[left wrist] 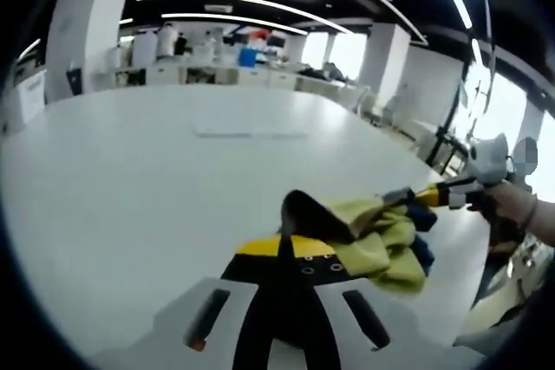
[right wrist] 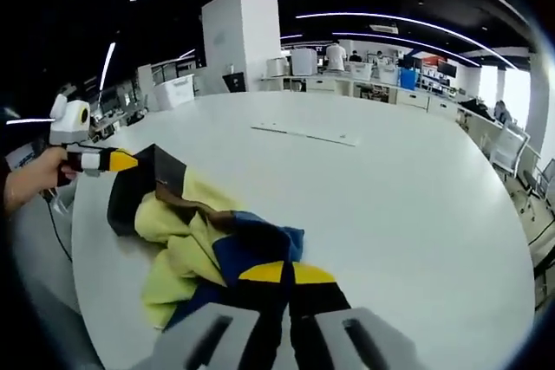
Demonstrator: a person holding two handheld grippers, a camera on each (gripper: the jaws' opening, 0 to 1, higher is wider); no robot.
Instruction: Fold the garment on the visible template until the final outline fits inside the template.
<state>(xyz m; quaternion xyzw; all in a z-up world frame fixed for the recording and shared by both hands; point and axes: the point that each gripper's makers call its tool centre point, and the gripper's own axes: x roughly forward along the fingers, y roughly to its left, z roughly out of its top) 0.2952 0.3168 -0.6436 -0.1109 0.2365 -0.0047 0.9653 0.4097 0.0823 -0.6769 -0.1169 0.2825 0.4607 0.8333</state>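
Observation:
A crumpled garment (left wrist: 381, 244), yellow with blue and dark brown parts, lies bunched on the white table (left wrist: 130, 179). My left gripper (left wrist: 286, 245) is shut on a dark brown fold of it. In the left gripper view my right gripper (left wrist: 416, 197) comes in from the right, held by a hand (left wrist: 513, 205), and is shut on the garment's far side. In the right gripper view my right gripper (right wrist: 286, 271) is shut on the blue part of the garment (right wrist: 186, 240), and my left gripper (right wrist: 130, 162) pinches the dark corner at the left. The template (right wrist: 303, 133), a faint flat rectangle (left wrist: 251, 133), lies farther out on the table, apart from the garment.
The table's edge (right wrist: 82, 240) runs close behind the garment. Chairs (right wrist: 512, 149) stand along the far side. A white pillar (right wrist: 241, 36) and desks with people (right wrist: 334, 56) are in the background.

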